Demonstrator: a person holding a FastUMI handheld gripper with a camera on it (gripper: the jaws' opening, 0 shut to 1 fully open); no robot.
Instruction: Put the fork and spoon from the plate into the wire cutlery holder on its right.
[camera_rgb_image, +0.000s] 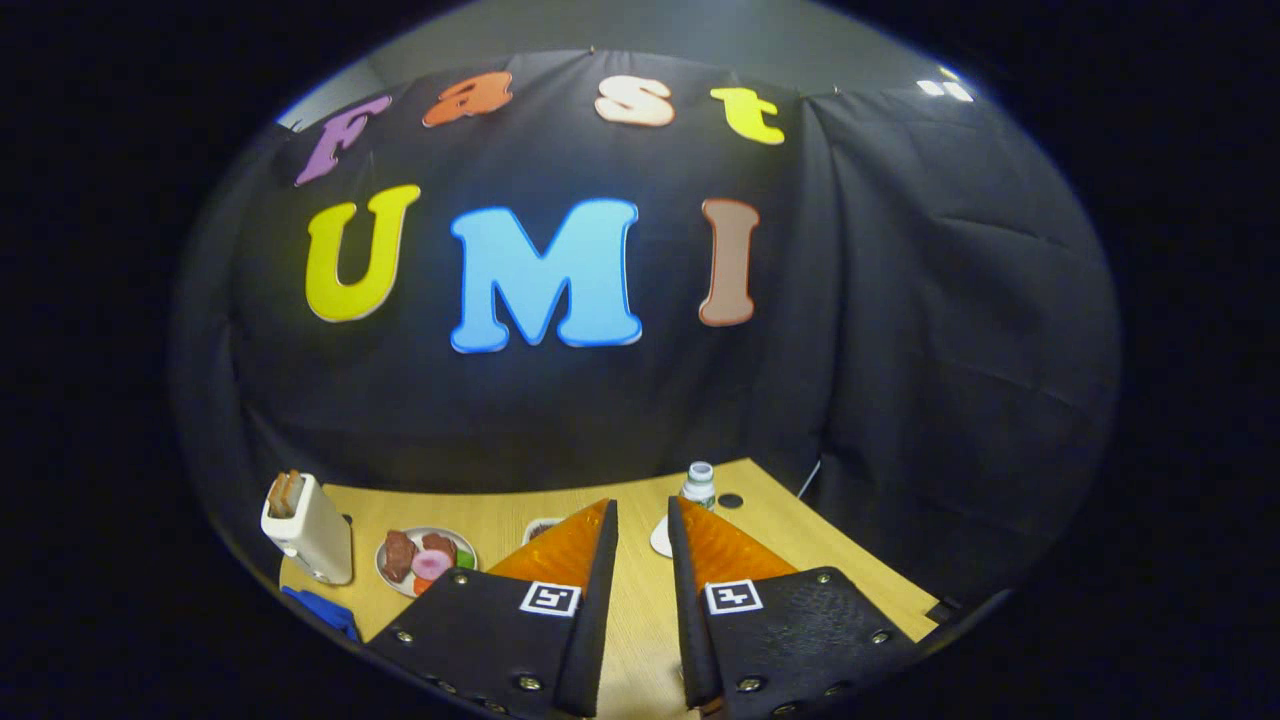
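Note:
My gripper (641, 515) is held high over the wooden table (800, 545), with its fingers a small way apart and nothing between them. Only bare tabletop shows in the gap. A white edge, perhaps a plate (660, 540), peeks out beside the right finger, mostly hidden by it. Another small white-rimmed thing (540, 526) shows just beyond the left finger, too covered to tell what it is.
A white toaster (307, 530) with toast stands at the table's left end. Beside it sits a plate of toy food (426, 560), and a blue cloth (322, 610) lies near the front edge. A small white-capped bottle (699, 484) stands at the back, near a dark round hole (730, 500).

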